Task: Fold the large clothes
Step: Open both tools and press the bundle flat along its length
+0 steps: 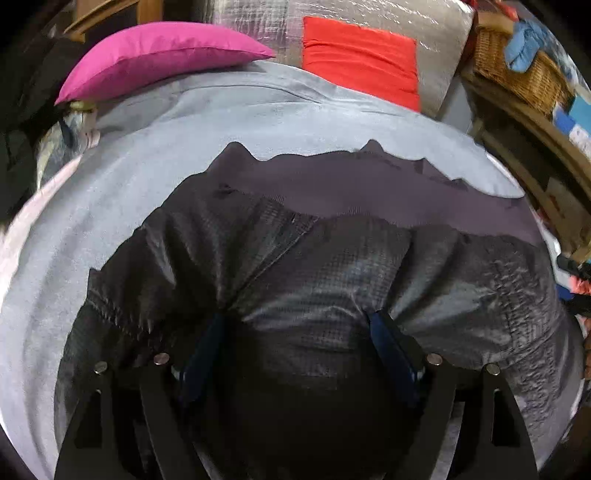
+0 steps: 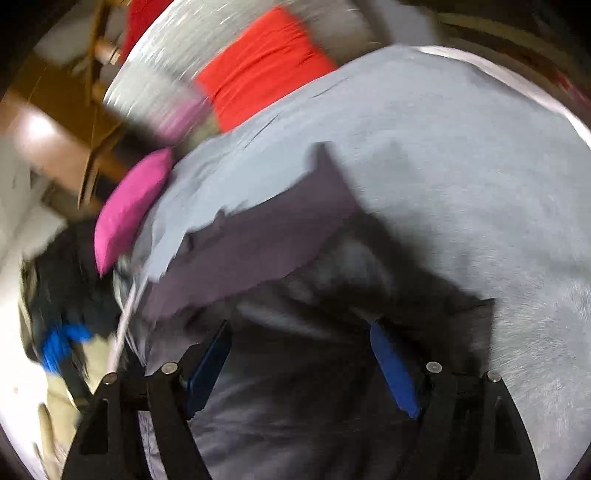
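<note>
Left hand-held gripper (image 1: 295, 317) nearest, jaws wide, dark jacket (image 1: 317, 266) bulging between, unpinched, lying on grey bed sheet (image 1: 110, 229). Risk: slick fabric slides, fold springs open. Right hand-held gripper (image 2: 301, 326) open too, view blurred; may snag sheet.

Jacket (image 1: 325, 280): dark grey/charcoal w/ fine grid weave, dull purple lining (image 1: 369, 192) at far edge. Sheet (image 1: 184, 155) under it: pale blue-grey, plain. Pillow (image 1: 155, 55): hot pink, plain. Cushion (image 1: 362, 59): bright orange-red, on silvery-grey checked cover (image 1: 258, 26). Basket (image 1: 517, 70): tan wicker, light blue cloth (image 1: 524, 44) in it. Finger pads (image 2: 393, 373): blue; gripper frames black.
</note>
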A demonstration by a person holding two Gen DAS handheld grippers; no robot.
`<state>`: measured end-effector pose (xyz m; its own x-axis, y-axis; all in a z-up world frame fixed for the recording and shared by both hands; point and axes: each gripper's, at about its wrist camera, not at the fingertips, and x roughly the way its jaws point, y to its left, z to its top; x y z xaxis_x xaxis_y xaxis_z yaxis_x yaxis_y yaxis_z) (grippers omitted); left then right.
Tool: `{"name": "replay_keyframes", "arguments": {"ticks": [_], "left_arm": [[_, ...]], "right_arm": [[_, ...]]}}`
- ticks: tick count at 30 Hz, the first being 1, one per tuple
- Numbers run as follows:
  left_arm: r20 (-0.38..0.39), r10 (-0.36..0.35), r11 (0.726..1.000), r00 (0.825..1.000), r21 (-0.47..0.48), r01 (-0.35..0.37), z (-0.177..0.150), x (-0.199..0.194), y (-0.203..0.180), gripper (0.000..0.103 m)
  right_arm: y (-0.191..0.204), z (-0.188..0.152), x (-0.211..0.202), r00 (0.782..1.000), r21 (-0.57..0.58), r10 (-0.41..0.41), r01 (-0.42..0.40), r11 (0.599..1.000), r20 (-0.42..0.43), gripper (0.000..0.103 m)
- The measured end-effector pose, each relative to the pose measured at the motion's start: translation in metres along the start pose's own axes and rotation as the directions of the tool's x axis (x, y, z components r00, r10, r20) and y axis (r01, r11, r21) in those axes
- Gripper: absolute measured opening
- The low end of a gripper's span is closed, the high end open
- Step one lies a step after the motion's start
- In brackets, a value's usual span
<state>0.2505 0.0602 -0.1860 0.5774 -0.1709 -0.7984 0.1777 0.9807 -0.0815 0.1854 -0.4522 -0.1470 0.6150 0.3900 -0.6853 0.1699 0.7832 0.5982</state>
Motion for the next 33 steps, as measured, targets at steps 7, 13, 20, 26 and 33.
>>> {"name": "replay_keyframes", "arguments": {"ticks": [7, 13, 20, 26, 33], "left_arm": [[0.014, 0.039, 0.999, 0.999, -0.012, -0.039, -0.003, -0.006, -0.005, 0.084], [0.174, 0.038, 0.998, 0.984, -0.047, -0.031, -0.021, -0.085, -0.001, 0.084], [0.208, 0.11, 0.992, 0.972, -0.091, -0.092, -0.059, -0.106, 0.015, 0.084], [0.125, 0.163, 0.984, 0.979, -0.089, -0.152, -0.088, -0.071, 0.029, 0.084], [0.142, 0.15, 0.986, 0.978, -0.095, -0.138, -0.095, -0.067, 0.035, 0.088]], "right_arm": [[0.007, -0.01, 0.008, 0.998, -0.105, -0.062, 0.065, 0.992, 0.028, 0.079], [0.066, -0.026, -0.044, 0.972, -0.263, -0.158, 0.201, 0.944, 0.174, 0.081], [0.128, -0.098, -0.049, 0.975, -0.406, -0.098, 0.174, 0.897, 0.201, 0.081], [0.111, -0.135, -0.003, 0.964, -0.442, -0.214, 0.264, 0.857, 0.16, 0.081], [0.108, -0.14, -0.006, 0.96, -0.44, -0.215, 0.274, 0.855, 0.18, 0.081]]}}
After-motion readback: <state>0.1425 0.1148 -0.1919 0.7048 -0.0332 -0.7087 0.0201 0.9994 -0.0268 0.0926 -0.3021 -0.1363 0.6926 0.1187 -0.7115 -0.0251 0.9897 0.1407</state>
